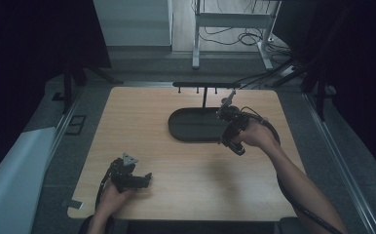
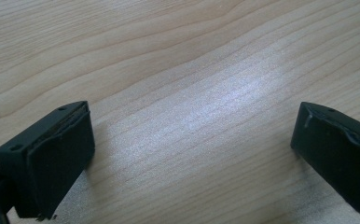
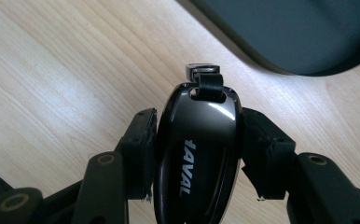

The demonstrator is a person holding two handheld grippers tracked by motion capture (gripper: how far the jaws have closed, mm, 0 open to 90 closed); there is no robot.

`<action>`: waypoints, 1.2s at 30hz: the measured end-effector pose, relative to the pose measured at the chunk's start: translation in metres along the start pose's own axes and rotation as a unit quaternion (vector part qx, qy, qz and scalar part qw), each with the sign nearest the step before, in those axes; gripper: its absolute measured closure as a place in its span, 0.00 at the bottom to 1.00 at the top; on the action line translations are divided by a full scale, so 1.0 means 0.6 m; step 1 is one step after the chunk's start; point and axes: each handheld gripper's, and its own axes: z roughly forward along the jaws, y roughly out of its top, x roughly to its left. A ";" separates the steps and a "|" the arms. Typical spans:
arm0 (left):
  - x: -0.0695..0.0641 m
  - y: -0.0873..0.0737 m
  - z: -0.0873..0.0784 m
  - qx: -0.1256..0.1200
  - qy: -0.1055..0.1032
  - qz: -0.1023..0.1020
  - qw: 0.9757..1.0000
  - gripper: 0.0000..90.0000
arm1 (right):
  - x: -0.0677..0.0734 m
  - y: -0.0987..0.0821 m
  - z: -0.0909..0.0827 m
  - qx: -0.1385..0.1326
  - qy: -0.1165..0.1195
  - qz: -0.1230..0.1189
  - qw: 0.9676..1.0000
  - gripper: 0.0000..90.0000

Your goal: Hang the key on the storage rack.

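Note:
My right gripper [image 3: 199, 135] is shut on a glossy black car key fob [image 3: 197, 158] with white lettering. The fob's strap loop and metal clip [image 3: 203, 71] point away from me. This gripper [image 1: 232, 140] hovers above the table at the right end of a black oval tray [image 1: 196, 126]. The tray's edge [image 3: 299, 32] lies just beyond the fob. My left gripper [image 1: 144, 179] rests near the table's front left. Its jaws stand open [image 2: 194, 126] over bare wood with nothing between them.
A thin black post rises from the tray's back and carries a horizontal bar [image 1: 205, 85] with small hooks hanging under it. The wooden table [image 1: 166, 161] has bare room in its middle and front. Dark curtains and cables surround the table.

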 end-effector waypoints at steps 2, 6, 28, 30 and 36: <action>0.000 0.000 0.000 0.000 0.000 0.000 1.000 0.00 | -0.008 0.002 -0.008 0.001 -0.002 0.005 1.000 0.54; 0.000 0.000 0.000 0.001 -0.001 0.000 1.000 0.00 | -0.026 0.005 -0.027 0.000 -0.004 0.017 1.000 0.54; 0.000 0.000 0.000 0.002 -0.001 0.001 1.000 0.00 | -0.101 0.033 -0.105 -0.015 -0.014 0.070 0.997 0.54; 0.000 0.000 0.000 0.002 -0.001 0.000 1.000 0.00 | -0.106 0.038 -0.112 -0.016 -0.015 0.073 0.997 0.54; 0.000 0.000 0.000 0.001 -0.001 0.000 1.000 0.00 | -0.117 0.051 -0.134 -0.023 -0.018 0.085 0.996 0.54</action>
